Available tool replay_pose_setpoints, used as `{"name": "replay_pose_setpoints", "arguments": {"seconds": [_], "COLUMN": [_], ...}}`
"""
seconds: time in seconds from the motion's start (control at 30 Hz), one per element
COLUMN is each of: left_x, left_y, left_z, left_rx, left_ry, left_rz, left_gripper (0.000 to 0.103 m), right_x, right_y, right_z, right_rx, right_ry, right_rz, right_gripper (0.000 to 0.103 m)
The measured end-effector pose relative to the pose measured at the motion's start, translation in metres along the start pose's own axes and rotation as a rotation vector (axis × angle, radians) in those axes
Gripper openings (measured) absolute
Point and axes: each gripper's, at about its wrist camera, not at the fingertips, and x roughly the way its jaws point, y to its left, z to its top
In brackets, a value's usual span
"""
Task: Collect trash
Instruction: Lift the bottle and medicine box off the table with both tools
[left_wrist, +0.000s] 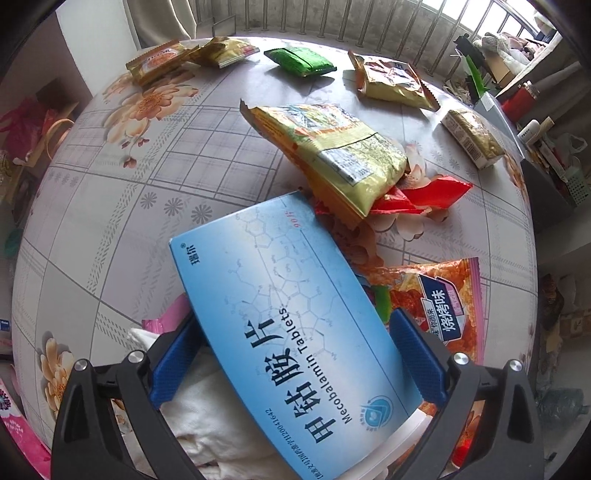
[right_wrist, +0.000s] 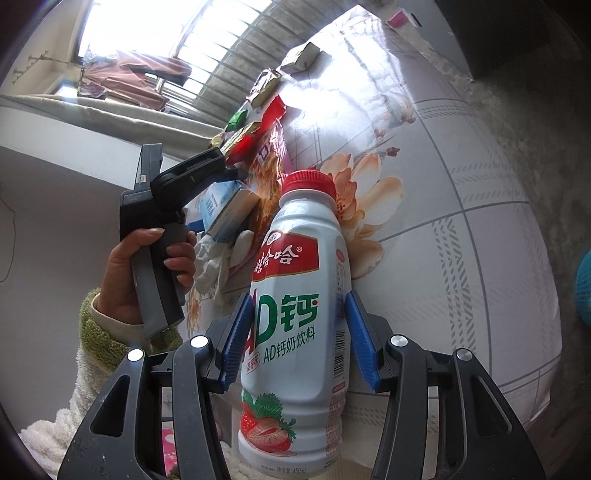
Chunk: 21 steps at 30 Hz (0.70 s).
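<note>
One broad table (left_wrist: 110, 206) under a checked, flower-printed cloth fills most of both views, and scattered packaging lies across it. Next in size, from the left wrist camera, we see a blue tablet box (left_wrist: 280, 317) lying tilted on a crumpled white cloth (left_wrist: 207, 406) at the near edge of the table. It sits between the blue pads of the left gripper (left_wrist: 295, 319), whose jaws stand spread wide; the pads flank the box and do not appear to press on it. From the right wrist camera we see a white milk-drink bottle (right_wrist: 295, 332) with a red cap, tilted and lifted clear of the table. The right gripper (right_wrist: 298, 295) is clamped on its middle, one pad on each side. Beside it a hand (right_wrist: 125, 273) in a fuzzy cream and green sleeve grasps the handle of the left tool. Beyond the blue box a large yellow snack bag (left_wrist: 332, 155) rests partly on a red wrapper (left_wrist: 424, 195), and an orange snack bag (left_wrist: 436, 299) lies just beside the box's right edge. Farther off, near the table's far edge, lie two gold packets (left_wrist: 159, 61), another gold bag (left_wrist: 391, 79), a green packet (left_wrist: 299, 61) and a small carton (left_wrist: 472, 138), each apart from the others. A pink wrapper (left_wrist: 166, 319) peeps out by the left pad.
</note>
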Motion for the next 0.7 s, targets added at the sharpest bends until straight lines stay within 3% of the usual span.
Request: {"name": "replay_pose_setpoints", "arguments": {"seconds": [0.13, 0.3, 0.7], "left_x": [0.001, -0.008, -0.065], "left_y": [-0.007, -0.003, 0.028], "left_z": [-0.002, -0.01, -0.041], "left_rx": [0.048, 0.096, 0.128], "left_ry": [-0.014, -0.047, -0.164], "left_rz": [0.033, 0.002, -0.25], "left_gripper": [0.097, 0.092, 0.082], "right_x": [0.004, 0.002, 0.003], "right_y": [0.003, 0.001, 0.005], "right_z": [0.005, 0.008, 0.006], "right_rx": [-0.016, -0.009, -0.006], "right_ry": [-0.019, -0.027, -0.033], "right_rz": [-0.029, -0.047, -0.073], "right_gripper": [0.05, 0.05, 0.051]}}
